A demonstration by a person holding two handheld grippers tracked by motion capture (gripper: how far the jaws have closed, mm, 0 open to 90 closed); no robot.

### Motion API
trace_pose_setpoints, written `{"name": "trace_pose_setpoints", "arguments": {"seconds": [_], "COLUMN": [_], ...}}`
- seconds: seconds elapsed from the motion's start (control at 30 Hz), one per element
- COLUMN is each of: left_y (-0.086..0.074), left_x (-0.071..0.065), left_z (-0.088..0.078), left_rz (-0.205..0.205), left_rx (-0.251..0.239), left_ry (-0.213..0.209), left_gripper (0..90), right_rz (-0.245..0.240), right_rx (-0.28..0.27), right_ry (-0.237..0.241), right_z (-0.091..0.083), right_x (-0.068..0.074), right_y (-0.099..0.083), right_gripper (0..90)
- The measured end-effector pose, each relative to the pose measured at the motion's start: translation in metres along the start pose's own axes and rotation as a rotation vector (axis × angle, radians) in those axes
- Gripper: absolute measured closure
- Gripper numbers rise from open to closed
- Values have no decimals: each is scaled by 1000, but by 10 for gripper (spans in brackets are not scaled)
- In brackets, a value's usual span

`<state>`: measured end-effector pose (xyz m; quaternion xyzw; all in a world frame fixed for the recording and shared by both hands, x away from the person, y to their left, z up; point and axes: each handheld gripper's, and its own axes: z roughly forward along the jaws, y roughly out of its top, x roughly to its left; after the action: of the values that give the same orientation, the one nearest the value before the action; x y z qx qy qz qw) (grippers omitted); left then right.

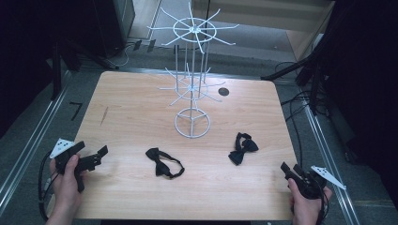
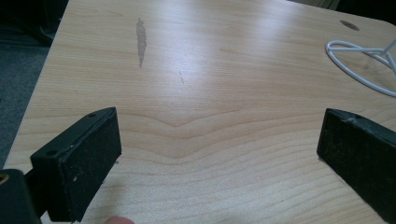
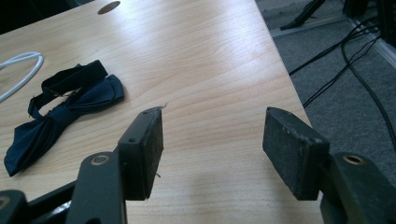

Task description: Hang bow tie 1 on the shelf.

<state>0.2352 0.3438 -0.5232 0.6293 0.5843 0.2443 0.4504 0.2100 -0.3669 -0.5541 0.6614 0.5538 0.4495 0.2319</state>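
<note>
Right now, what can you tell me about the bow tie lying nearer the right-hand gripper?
The bow tie is dark, navy or black, of soft fabric that looks slightly shiny. It lies flat on the wooden table, with its neck band looped loosely at one end. It sits to the right of the white wire rack, apart from its ring base. Nothing touches it but the table; the right gripper is open, short of it.

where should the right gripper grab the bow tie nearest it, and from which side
Grip the bow tie at its narrow centre knot, coming from above with the right gripper, jaws open, set across the waist. The tie lies flat on the table; its wings are broad and limp, and the strap loops loosely behind, so the pinched middle looks the firmest hold.
</note>
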Motion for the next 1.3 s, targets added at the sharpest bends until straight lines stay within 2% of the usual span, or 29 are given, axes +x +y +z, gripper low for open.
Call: {"name": "trace_pose_setpoints", "arguments": {"seconds": [0.4, 0.83, 1.3], "left_y": [0, 0, 0], "left_x": [0, -1, -1], "left_z": [0, 0, 0], "left_rz": [0, 3, 4], "left_rx": [-2, -1, -1], "left_ry": [-4, -1, -3], "left_gripper": [2, 1, 2], "right_rz": [-76, -86, -131], "right_rx": [-19, -22, -13], "right_ry": [8, 19, 33], "right_z": [-3, -2, 5], "right_x": [18, 24, 39], "right_y": [2, 3, 8], "right_gripper": [397, 399, 398]}}
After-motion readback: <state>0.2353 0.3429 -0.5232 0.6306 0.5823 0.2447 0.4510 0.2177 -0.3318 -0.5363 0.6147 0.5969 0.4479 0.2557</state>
